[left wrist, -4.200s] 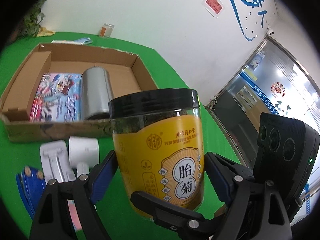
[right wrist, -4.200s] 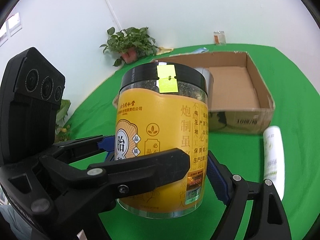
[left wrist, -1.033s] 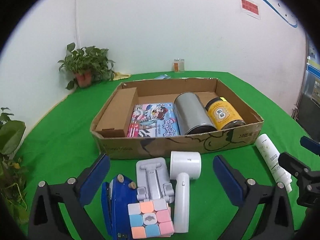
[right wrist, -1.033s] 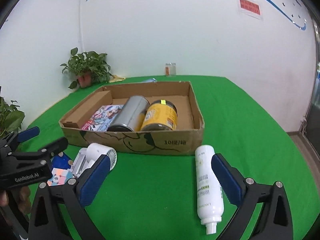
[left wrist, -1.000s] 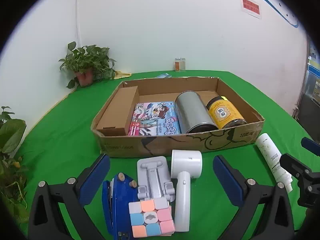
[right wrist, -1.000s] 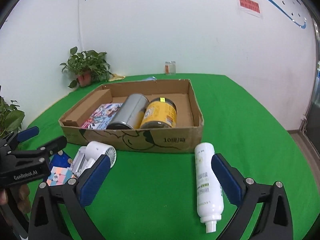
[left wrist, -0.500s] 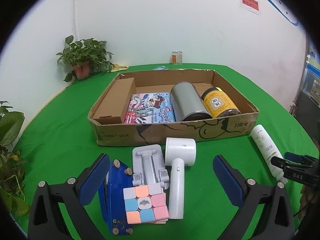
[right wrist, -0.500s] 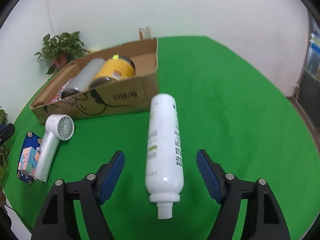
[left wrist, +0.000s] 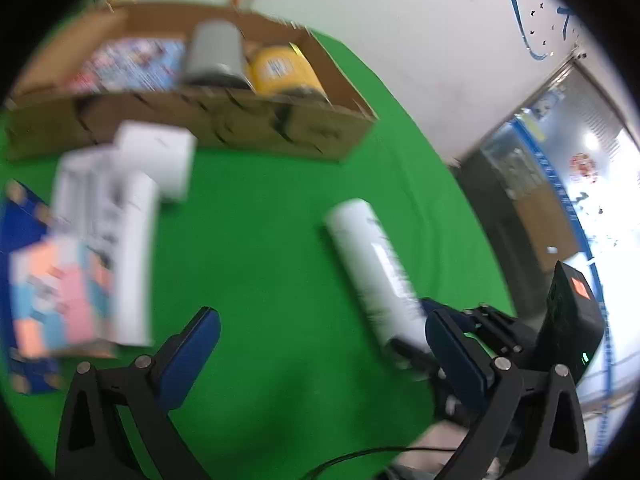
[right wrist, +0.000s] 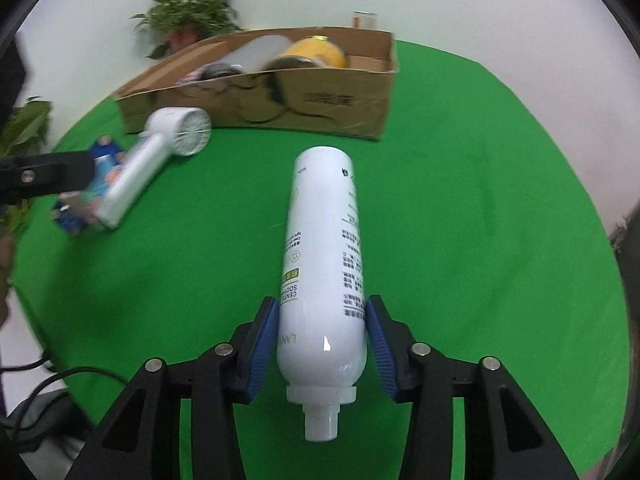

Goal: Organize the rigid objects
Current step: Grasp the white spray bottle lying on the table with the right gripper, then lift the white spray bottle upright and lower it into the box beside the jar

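**Right gripper closed around the white bottle on the green table**

Your right gripper (right wrist: pixel 322 340) has the white spray bottle (right wrist: pixel 324 264) between its blue pads (right wrist: pixel 262 348), both pads pressed against the lower body just above the neck. The bottle lies on its side on the green tablecloth (right wrist: pixel 480 220), nozzle end toward you and its flat base pointing at the cardboard box (right wrist: pixel 340 100). It is near the box's front wall but apart from it.

Your left gripper (left wrist: pixel 320 352) hangs with its jaws spread wide and nothing between them (this view is badly motion-blurred). From there the bottle (left wrist: pixel 372 272) shows to the right, with the right gripper (left wrist: pixel 472 328) at its near end.

Inside the box a grey metal canister (right wrist: pixel 256 54) and a yellow-labelled jar (right wrist: pixel 316 54) lie side by side, touching; a colourful printed box (left wrist: pixel 132 64) lies flat left of the canister.

Left of the bottle, well apart, a white handheld fan (right wrist: pixel 160 156) lies on the cloth, its handle resting against a pastel puzzle cube (left wrist: pixel 56 292) and a blue board (right wrist: pixel 74 212).
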A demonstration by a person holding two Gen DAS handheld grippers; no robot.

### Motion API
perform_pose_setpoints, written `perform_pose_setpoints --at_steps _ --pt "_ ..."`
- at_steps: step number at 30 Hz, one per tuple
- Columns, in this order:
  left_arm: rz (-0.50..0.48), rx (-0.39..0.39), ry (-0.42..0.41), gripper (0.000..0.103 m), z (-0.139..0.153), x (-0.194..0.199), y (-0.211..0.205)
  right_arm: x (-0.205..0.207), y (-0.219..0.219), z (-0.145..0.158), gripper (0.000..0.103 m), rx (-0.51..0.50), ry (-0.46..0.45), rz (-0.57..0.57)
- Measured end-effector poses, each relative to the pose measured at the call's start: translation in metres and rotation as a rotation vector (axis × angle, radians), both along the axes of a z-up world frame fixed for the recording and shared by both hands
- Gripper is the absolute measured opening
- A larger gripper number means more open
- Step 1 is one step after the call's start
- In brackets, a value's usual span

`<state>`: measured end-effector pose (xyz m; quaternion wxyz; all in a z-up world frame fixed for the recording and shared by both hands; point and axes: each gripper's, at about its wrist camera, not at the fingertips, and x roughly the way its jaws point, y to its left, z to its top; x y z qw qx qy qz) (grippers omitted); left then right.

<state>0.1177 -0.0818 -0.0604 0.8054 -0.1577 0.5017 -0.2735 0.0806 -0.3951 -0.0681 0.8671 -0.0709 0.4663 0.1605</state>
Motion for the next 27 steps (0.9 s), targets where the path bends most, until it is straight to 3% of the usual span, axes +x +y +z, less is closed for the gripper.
perform_pose_setpoints --at_steps 2,4,7,10,15,19,27 --pt "-0.026 0.002 0.017 0.101 -0.004 0.0 -0.009 -0.013 0.009 0.014 0.063 0.104 -0.04 0.063" --pt "-0.039 0.027 0.015 0.101 -0.006 0.002 -0.016 -0.017 0.009 0.023 0.065 0.164 -0.078 0.024" --pt "-0.023 0.022 0.042 0.1 -0.014 0.01 -0.019 -0.003 0.008 0.013 0.065 0.263 0.013 -0.011" --pt "-0.033 0.005 0.097 0.087 -0.024 0.02 -0.021 0.005 0.021 -0.002 0.061 0.279 0.09 -0.001" --pt "-0.015 0.069 0.165 0.071 -0.039 0.026 -0.019 0.009 0.055 -0.019 0.052 0.279 0.151 0.036" --pt "-0.004 0.099 0.157 0.051 -0.041 0.023 -0.012 0.011 0.073 -0.032 0.048 0.24 0.189 0.031" --pt "-0.006 0.099 0.136 0.049 -0.037 0.019 -0.005 0.008 0.083 -0.033 0.047 0.208 0.168 0.02"
